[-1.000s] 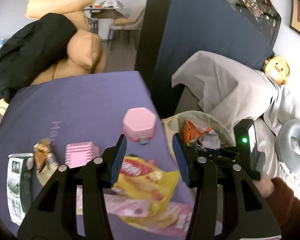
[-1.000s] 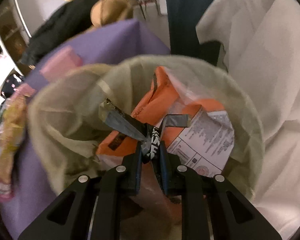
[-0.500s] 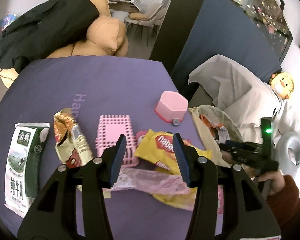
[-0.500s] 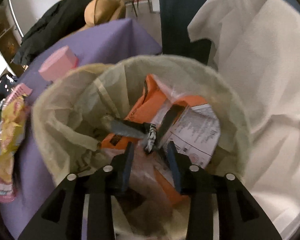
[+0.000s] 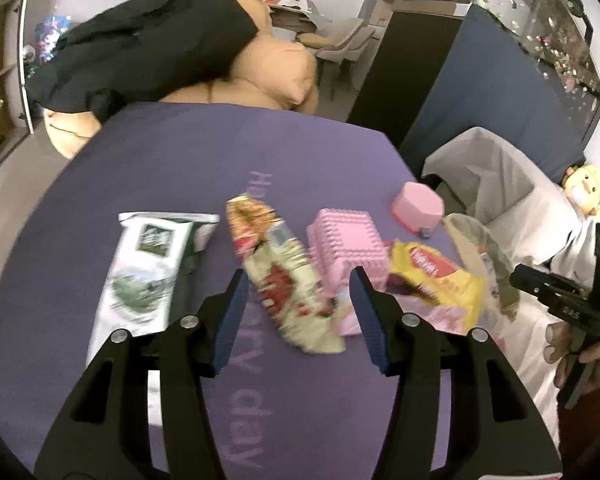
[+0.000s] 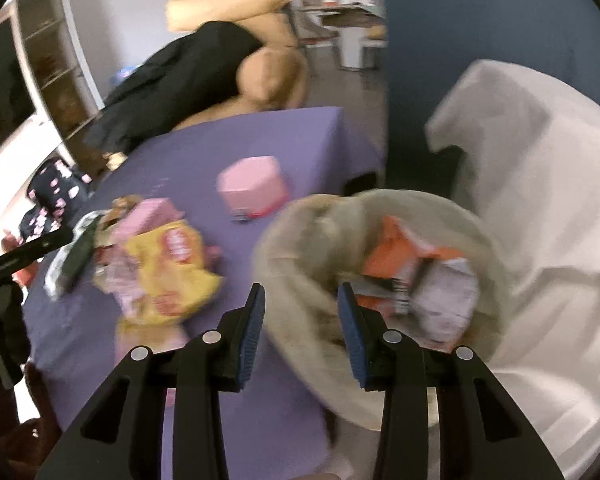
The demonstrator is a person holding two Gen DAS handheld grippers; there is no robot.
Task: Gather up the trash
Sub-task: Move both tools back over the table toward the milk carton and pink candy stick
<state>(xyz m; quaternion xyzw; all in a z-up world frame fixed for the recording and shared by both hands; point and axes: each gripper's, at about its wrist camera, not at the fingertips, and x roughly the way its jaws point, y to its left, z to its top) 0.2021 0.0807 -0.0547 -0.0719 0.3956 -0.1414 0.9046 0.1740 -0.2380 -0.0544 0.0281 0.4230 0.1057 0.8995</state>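
My left gripper (image 5: 296, 312) is open and empty above the purple table (image 5: 180, 168), just over a crumpled cream-and-red snack wrapper (image 5: 280, 276). A white-and-green milk carton (image 5: 144, 272) lies to its left. A yellow snack bag (image 5: 436, 280) and a pink wrapper (image 5: 440, 314) lie to its right. My right gripper (image 6: 300, 320) is open and empty, above the near rim of the trash bag (image 6: 300, 280). Inside the bag lie an orange packet (image 6: 396, 252) and a small dark wrapper (image 6: 400, 292). The yellow snack bag also shows in the right wrist view (image 6: 168, 276).
A pink ribbed box (image 5: 348, 248) and a pink hexagonal box (image 5: 418, 208) stand on the table by the wrappers. A big tan plush with a black jacket (image 5: 148, 52) lies behind the table. A white-sheeted sofa (image 6: 540, 200) is right of the trash bag.
My right gripper opened, dropped the dark wrapper into the trash bag, and pulled back towards the table. My left gripper swung left from the yellow bag to over the cream-and-red wrapper.
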